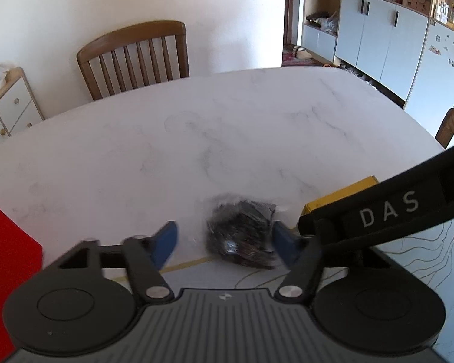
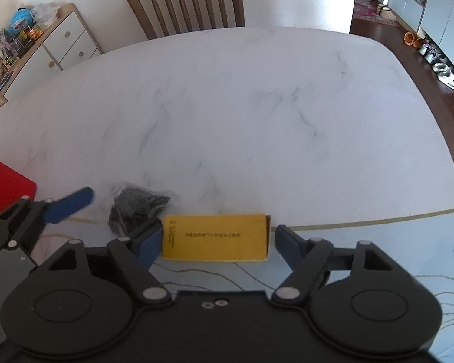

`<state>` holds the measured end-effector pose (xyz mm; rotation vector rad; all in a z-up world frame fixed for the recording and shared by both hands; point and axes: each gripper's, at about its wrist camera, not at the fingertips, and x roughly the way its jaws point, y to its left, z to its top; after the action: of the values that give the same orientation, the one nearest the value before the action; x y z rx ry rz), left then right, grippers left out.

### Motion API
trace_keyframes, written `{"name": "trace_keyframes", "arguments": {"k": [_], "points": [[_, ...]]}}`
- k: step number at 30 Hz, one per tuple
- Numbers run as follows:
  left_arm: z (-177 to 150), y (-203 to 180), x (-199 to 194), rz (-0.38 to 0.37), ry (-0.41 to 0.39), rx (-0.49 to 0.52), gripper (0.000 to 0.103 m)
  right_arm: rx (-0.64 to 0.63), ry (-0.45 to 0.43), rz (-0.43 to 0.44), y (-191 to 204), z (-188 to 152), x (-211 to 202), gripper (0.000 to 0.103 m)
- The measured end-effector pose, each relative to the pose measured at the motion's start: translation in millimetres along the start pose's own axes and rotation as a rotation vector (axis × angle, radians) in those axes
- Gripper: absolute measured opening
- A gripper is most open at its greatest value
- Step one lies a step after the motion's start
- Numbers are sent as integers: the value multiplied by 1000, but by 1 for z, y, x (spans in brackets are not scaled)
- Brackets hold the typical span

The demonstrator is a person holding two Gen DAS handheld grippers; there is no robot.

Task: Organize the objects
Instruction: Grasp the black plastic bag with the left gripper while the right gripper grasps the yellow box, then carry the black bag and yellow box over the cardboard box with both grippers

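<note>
The left tool (image 1: 225, 243) stands open around a dark bagged bundle (image 1: 242, 236), its right pad touching it, the left pad clear. The right tool (image 2: 218, 242) brackets a yellow box (image 2: 216, 237), left pad touching, right pad apart. Both lie on the marble tabletop (image 2: 242, 115), box at the bundle's 3 o'clock, a chair (image 2: 186, 3) at 12 o'clock beyond.

Dark bundle in clear wrap (image 1: 242, 236), lying flat between left gripper's (image 1: 225, 243) fingers. Yellow box (image 2: 215, 237), flat, lengthwise between right gripper's (image 2: 218, 243) fingers.

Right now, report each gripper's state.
Left gripper: open, jaws around the black bundle, not gripping.
Right gripper: open, jaws flanking the yellow box.
</note>
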<state>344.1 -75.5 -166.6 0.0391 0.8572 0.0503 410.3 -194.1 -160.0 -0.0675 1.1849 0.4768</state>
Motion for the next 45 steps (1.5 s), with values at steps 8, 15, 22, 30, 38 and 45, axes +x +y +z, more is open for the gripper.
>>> {"name": "trace_keyframes", "arguments": {"k": [8, 15, 22, 30, 38, 45], "points": [[2, 1, -4, -12, -17, 1, 46, 10, -12, 7, -2, -3, -1, 72], [4, 6, -14, -1, -19, -11, 42, 23, -29, 13, -14, -9, -15, 71], [4, 6, -37, -14, -30, -18, 41, -17, -38, 16, -16, -20, -37, 71], [1, 9, -70, -37, -37, -36, 41, -71, -50, 22, -4, -34, -69, 72], [-2, 18, -108, -58, -52, -70, 41, -141, -75, 27, 22, -51, -105, 72], [-13, 29, -140, -64, -63, -96, 41, -200, -107, 39, 46, -65, -135, 72]]}}
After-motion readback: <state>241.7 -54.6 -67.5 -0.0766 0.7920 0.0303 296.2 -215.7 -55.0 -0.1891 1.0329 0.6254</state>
